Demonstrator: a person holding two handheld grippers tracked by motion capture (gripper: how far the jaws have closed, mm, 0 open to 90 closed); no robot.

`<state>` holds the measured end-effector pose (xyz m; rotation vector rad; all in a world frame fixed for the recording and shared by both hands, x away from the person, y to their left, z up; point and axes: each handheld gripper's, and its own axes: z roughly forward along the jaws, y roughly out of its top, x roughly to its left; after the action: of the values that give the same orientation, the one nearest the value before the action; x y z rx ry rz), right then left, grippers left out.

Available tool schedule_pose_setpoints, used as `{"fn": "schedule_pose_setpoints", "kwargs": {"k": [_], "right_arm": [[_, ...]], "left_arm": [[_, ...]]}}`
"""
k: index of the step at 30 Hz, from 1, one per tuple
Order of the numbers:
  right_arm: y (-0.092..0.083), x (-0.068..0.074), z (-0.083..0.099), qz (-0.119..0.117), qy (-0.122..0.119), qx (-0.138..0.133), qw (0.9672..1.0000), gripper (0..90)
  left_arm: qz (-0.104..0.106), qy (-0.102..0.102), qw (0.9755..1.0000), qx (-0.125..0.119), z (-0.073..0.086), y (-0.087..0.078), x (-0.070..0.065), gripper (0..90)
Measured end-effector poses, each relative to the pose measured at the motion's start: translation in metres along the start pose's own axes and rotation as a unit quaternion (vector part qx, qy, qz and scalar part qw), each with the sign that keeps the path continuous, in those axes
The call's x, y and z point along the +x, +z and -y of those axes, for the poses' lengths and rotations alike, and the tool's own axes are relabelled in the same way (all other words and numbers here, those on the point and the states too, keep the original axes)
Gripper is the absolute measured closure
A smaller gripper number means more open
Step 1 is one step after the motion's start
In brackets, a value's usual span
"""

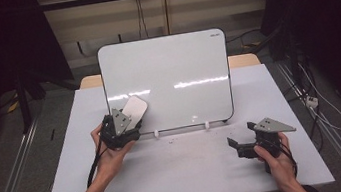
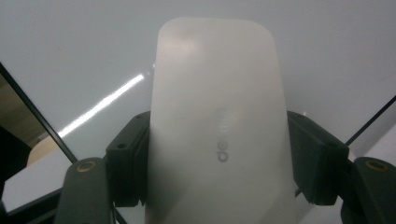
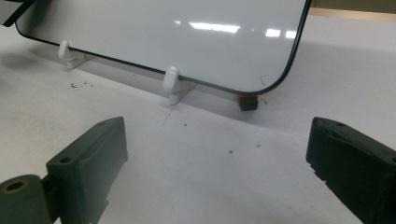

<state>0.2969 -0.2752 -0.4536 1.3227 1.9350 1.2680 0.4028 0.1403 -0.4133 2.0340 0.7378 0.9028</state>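
Currently | left claw [image 1: 128, 118] clamps eraser [image 1: 134, 109] flat to whiteboard [image 1: 175, 75], for wiping | right claw [image 1: 241, 135] open, idle near table's [image 1: 179, 175] right edge

One whiteboard [image 1: 170, 75], one eraser [image 1: 135, 108], two white pegs [image 3: 171, 77], one table [image 1: 184, 175].

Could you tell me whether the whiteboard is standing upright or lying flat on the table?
Upright, leaning slightly back. The whiteboard stands on its bottom edge in two small white clips on the table.
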Motion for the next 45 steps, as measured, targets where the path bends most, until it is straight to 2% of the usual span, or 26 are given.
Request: {"fn": "schedule_pose_setpoints", "kwargs": {"k": [5, 7, 11, 14, 17, 18, 19, 20, 22, 25, 27, 32, 34, 38, 39, 40, 41, 43, 45], "right_arm": [[-0.001, -0.001, 0.001, -0.001, -0.002, 0.000, 1.0000, 5.4], [-0.002, 0.000, 0.001, -0.003, -0.002, -0.002, 1.0000, 5.4], [-0.004, -0.001, 0.002, -0.003, -0.002, -0.003, 1.0000, 5.4], [-0.004, -0.002, 0.002, -0.002, -0.004, -0.004, 1.0000, 5.4], [-0.005, -0.001, 0.002, -0.003, -0.005, -0.004, 1.0000, 5.4], [-0.005, 0.000, 0.001, -0.004, -0.004, -0.004, 1.0000, 5.4], [-0.005, 0.000, 0.001, -0.004, -0.005, -0.003, 1.0000, 5.4], [-0.005, 0.000, 0.001, -0.004, -0.005, -0.003, 1.0000, 5.4], [-0.004, 0.000, 0.001, -0.003, -0.004, -0.004, 1.0000, 5.4], [-0.003, 0.001, 0.001, -0.003, -0.004, -0.003, 1.0000, 5.4], [-0.002, 0.002, 0.001, -0.004, -0.009, -0.002, 1.0000, 5.4], [-0.003, 0.002, 0.001, -0.003, -0.009, -0.001, 1.0000, 5.4], [-0.003, 0.002, 0.001, -0.002, -0.007, -0.002, 1.0000, 5.4], [-0.003, 0.001, 0.001, -0.003, -0.007, -0.001, 1.0000, 5.5], [-0.003, 0.002, 0.001, -0.003, -0.007, -0.001, 1.0000, 5.5], [-0.003, 0.002, 0.001, -0.003, -0.007, -0.002, 1.0000, 5.5], [-0.003, 0.002, 0.001, -0.003, -0.006, -0.002, 1.0000, 5.5], [-0.003, 0.001, 0.001, -0.002, -0.006, -0.001, 1.0000, 5.5], [-0.003, 0.001, 0.001, -0.002, -0.005, -0.001, 1.0000, 5.5]], "left_arm": [[-0.005, 0.019, 0.9996, 0.020, 0.004, 0.005, -0.001, 30.9], [-0.016, 0.043, 0.9986, 0.024, 0.005, 0.007, -0.003, 30.6], [-0.015, 0.053, 0.9982, 0.024, 0.004, 0.007, -0.002, 30.2], [-0.007, 0.053, 0.9983, 0.024, 0.005, 0.007, 0.000, 29.9], [0.002, 0.034, 0.9991, 0.026, 0.005, 0.006, 0.003, 28.2], [0.006, 0.028, 0.9993, 0.023, 0.005, 0.004, 0.006, 24.6], [0.018, 0.017, 0.9995, 0.019, 0.005, 0.001, 0.009, 20.1], [0.028, 0.001, 0.9996, 0.009, 0.005, -0.002, 0.013, 19.3], [0.029, -0.020, 0.9994, -0.001, 0.005, -0.010, 0.021, 17.9], [0.044, -0.066, 0.9968, -0.007, 0.007, -0.017, 0.031, 12.2], [0.046, -0.080, 0.9957, -0.009, 0.009, -0.020, 0.033, 10.2], [0.057, -0.094, 0.9940, 0.000, 0.009, -0.028, 0.028, 5.2], [0.061, -0.105, 0.9926, 0.000, 0.011, -0.032, 0.026, 5.2], [0.067, -0.138, 0.9881, 0.006, 0.018, -0.041, 0.025, 5.2], [0.064, -0.140, 0.9881, 0.013, 0.019, -0.043, 0.024, 5.2], [0.055, -0.134, 0.9894, 0.009, 0.020, -0.046, 0.021, 5.2], [0.059, -0.121, 0.9908, 0.007, 0.021, -0.049, 0.020, 5.3], [0.072, -0.119, 0.9904, 0.003, 0.022, -0.055, 0.017, 4.8], [0.064, -0.108, 0.9921, 0.005, 0.024, -0.061, 0.013, 4.9]]}}
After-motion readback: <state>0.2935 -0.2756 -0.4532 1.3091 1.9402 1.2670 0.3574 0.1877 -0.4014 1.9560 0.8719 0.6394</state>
